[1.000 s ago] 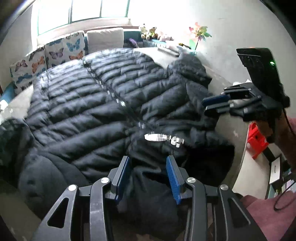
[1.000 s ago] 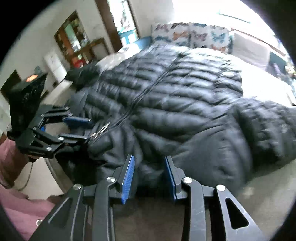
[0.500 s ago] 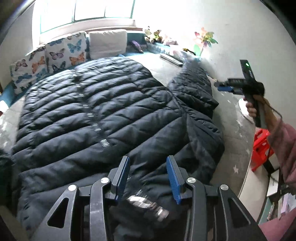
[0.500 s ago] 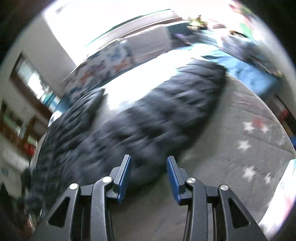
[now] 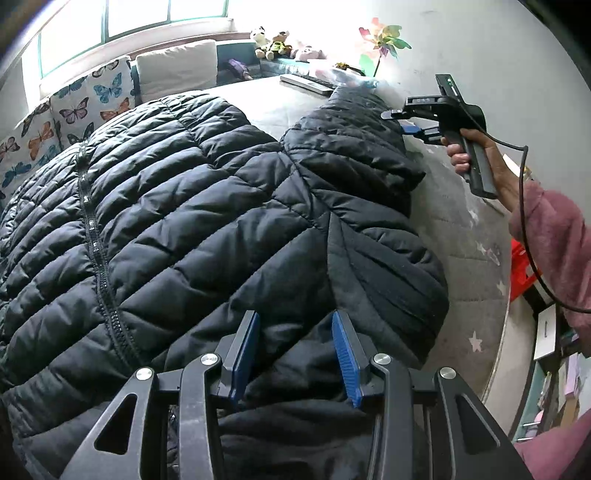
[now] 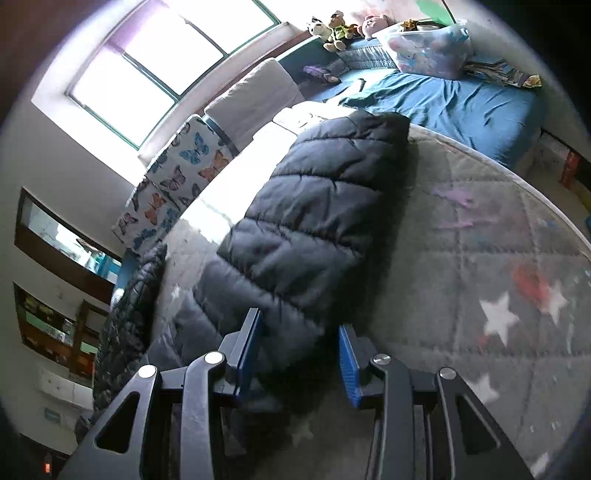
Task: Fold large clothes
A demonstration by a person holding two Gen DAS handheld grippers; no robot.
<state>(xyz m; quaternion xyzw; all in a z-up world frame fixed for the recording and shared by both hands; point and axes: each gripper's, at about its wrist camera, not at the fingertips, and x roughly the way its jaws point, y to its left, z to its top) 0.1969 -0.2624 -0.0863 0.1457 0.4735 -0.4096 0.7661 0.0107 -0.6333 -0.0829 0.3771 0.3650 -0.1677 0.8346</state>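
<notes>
A black quilted coat (image 5: 192,229) lies spread over a bed (image 5: 469,236) with a grey star-printed cover, front up, its zip (image 5: 96,266) running from the near left toward the far pillows. The coat's right sleeve (image 5: 354,147) stretches away toward the far right corner of the bed, flat on the cover.

The left tool (image 5: 295,354) hangs over the coat's near hem, pointing steeply down. Its blue pads stand apart, released, with dark fabric below the gap but nothing pinched between them.

The right tool (image 6: 301,365) sits over the sleeve (image 6: 314,229), near its cuff end, with the sleeve running away from it toward the far edge of the bed. Its jaws are parted too; the sleeve's fabric shows between and under the pads, but the pads do not press on it. From the left wrist view the same right tool (image 5: 406,123) is seen at the far right, beside the sleeve's end, held in a hand (image 5: 476,155) with a pink sleeve behind it and a cable trailing off.

Butterfly pillows (image 5: 70,122) and a plain cushion (image 5: 177,70) line the far side under a window (image 6: 155,62). Soft toys (image 6: 340,31) sit on the sill, and a clear box (image 6: 428,48) rests on a blue sheet (image 6: 454,107) past the bed's far right edge.
</notes>
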